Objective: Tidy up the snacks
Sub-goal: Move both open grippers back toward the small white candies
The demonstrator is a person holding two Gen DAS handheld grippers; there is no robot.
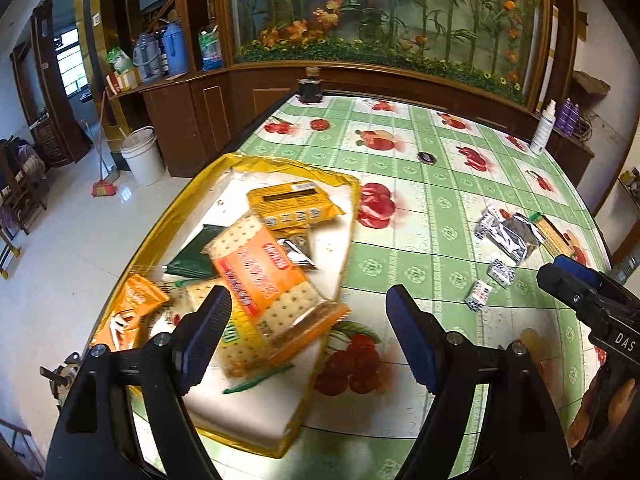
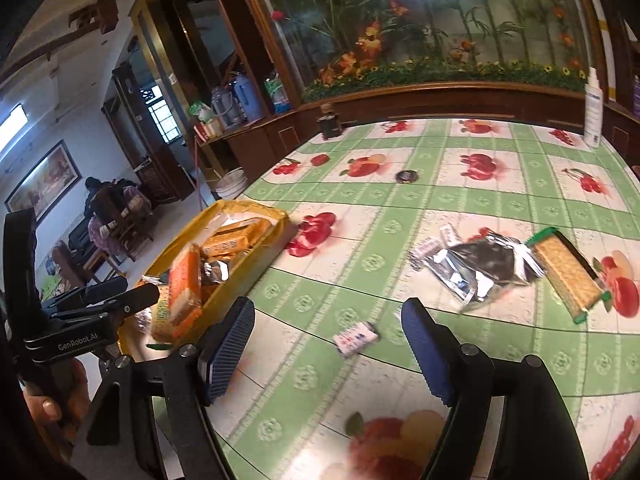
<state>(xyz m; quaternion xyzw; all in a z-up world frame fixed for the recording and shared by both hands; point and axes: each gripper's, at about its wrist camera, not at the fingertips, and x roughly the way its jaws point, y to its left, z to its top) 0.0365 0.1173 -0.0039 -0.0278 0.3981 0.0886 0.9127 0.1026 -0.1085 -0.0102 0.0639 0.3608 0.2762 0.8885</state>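
The left hand-held gripper (image 1: 308, 336) is nearest, its two blue fingers wide apart and holding nothing. It hangs over the near edge of the yellow tray. The right hand-held gripper (image 2: 328, 348) is wide apart too, and empty, over the bare cloth near a small packet.

The biggest thing is the table (image 1: 440, 208), with a green and white cloth with red fruit on it. Next is the yellow tray (image 1: 340, 184) on the left side of the table. It already has snacks inside: a big orange cracker pack (image 1: 264, 272), which looks blurry and sits tilted on top, a yellow box (image 1: 292, 204) farther back, a dark green packet (image 1: 192, 256) and a small orange bag (image 1: 136, 300) on the left.

On the right side of the table some snacks are still left out. There is a shiny silver bag (image 2: 480, 268), a green-edged cracker pack (image 2: 568, 276) touching it, and a few small white packets. One small white packet (image 2: 356, 338) lies just past the right gripper.

So I think the job is about half done. The snacks on the right still need to go in the tray.
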